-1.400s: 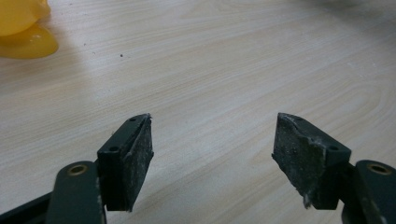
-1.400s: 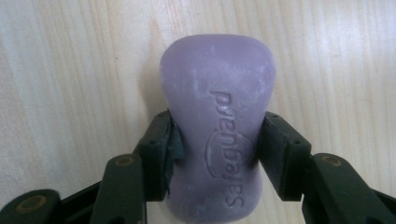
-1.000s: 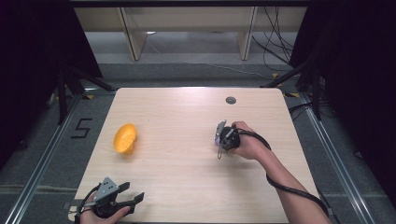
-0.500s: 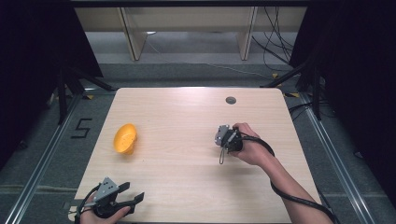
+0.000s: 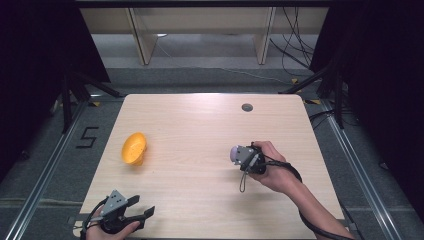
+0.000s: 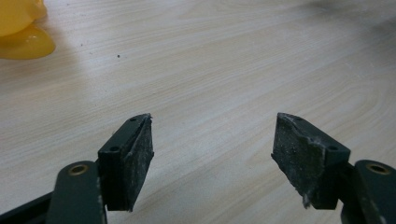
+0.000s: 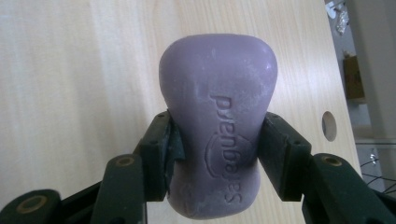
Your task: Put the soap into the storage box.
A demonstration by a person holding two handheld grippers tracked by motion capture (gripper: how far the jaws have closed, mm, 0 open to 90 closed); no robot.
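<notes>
Both grippers: right gripper (image 5: 240, 156) w/ purple soap (image 7: 218, 121) clamped moved nearer; left gripper (image 6: 212, 156) unchanged, fingers apart.

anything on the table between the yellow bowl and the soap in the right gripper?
Nothing: in the high view, only bare wood lies between the yellow bowl and the purple soap clamped in the right gripper.

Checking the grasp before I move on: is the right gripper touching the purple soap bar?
Touching. The right gripper view shows the right gripper with both jaws pressed against the sides of the purple soap bar.
</notes>
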